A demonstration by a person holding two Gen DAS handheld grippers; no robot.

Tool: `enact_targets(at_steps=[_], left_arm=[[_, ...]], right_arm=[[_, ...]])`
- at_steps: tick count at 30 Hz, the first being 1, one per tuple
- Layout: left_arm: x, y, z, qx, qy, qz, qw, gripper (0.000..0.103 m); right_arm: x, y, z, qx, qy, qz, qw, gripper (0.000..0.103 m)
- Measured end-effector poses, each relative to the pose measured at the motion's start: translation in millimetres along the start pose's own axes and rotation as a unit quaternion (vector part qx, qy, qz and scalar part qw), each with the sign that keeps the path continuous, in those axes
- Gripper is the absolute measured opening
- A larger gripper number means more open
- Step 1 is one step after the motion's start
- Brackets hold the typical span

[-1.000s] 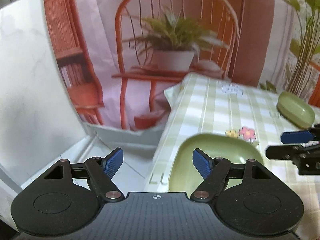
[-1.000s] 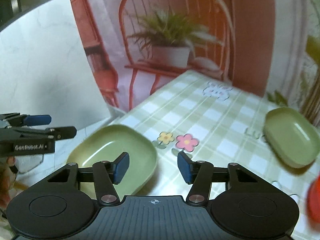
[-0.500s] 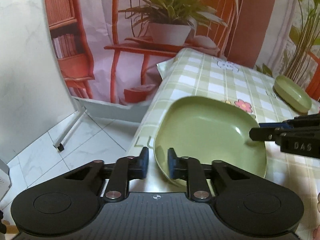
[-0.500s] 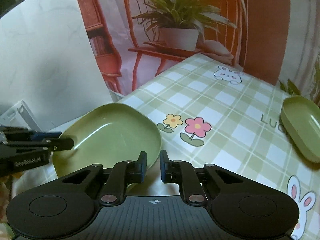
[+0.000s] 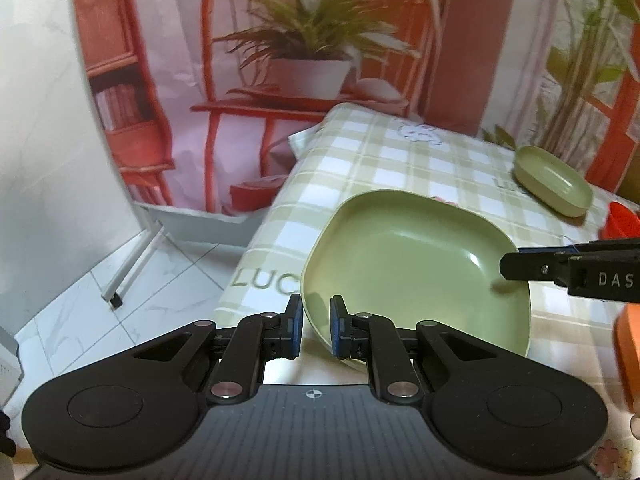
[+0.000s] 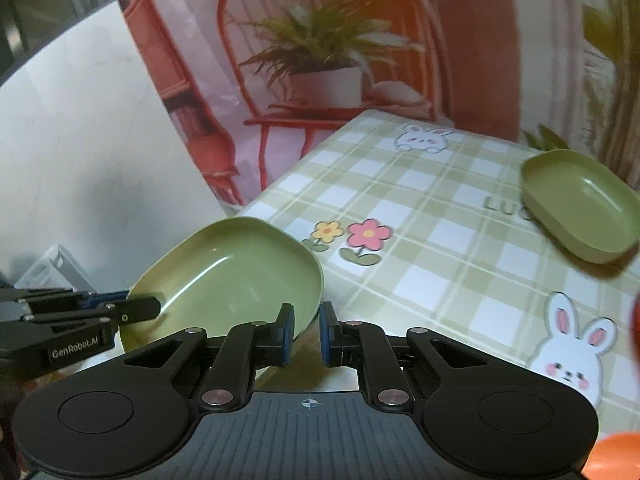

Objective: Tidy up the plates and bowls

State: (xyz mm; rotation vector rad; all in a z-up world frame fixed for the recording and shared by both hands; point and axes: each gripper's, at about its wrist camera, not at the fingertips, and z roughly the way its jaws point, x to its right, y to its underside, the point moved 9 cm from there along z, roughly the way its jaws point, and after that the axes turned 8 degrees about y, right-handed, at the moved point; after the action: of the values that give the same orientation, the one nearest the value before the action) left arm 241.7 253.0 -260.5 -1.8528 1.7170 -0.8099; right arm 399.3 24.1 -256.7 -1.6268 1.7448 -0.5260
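A large green plate (image 5: pixel 416 264) is held up at a tilt above the checked tablecloth (image 5: pixel 400 168), near the table's left end. My left gripper (image 5: pixel 314 326) is shut on its near left rim. My right gripper (image 6: pixel 306 334) is shut on the opposite rim of the same plate (image 6: pixel 236 276). Each gripper shows in the other's view, clamped on the plate's edge: the right gripper (image 5: pixel 510 266) and the left gripper (image 6: pixel 154 306). A smaller green bowl (image 6: pixel 584 208) rests on the cloth at the far right, also the bowl (image 5: pixel 554 182) in the left wrist view.
Red and orange dishes (image 5: pixel 622 224) peek in at the right edge of the table. The table's left edge drops to a white tiled floor (image 5: pixel 100 300). A printed backdrop with a chair and potted plant (image 5: pixel 316 52) hangs behind the table.
Both grippers went from open to shut on opposite rims of the large green plate. The plate has since lifted off the cloth and tilted.
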Motion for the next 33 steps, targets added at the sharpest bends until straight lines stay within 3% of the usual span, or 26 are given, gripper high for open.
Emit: enact_targets(at_steps=[11, 22, 33], left_arm=[[88, 0, -22, 0.008, 0.054, 0.044, 0.9976, 0.015], [194, 17, -33, 0.0, 0.139, 0.071, 0.9877, 0.016], [266, 58, -31, -0.052, 0.172, 0.123, 0.976, 0.018]], right_arm=[[76, 10, -71, 0.043, 0.033, 0.056, 0.997, 0.012], [178, 46, -136, 0.071, 0.077, 0.113, 0.988, 0.011], [239, 87, -151, 0.063, 0.109, 0.158, 0.979, 0.011]])
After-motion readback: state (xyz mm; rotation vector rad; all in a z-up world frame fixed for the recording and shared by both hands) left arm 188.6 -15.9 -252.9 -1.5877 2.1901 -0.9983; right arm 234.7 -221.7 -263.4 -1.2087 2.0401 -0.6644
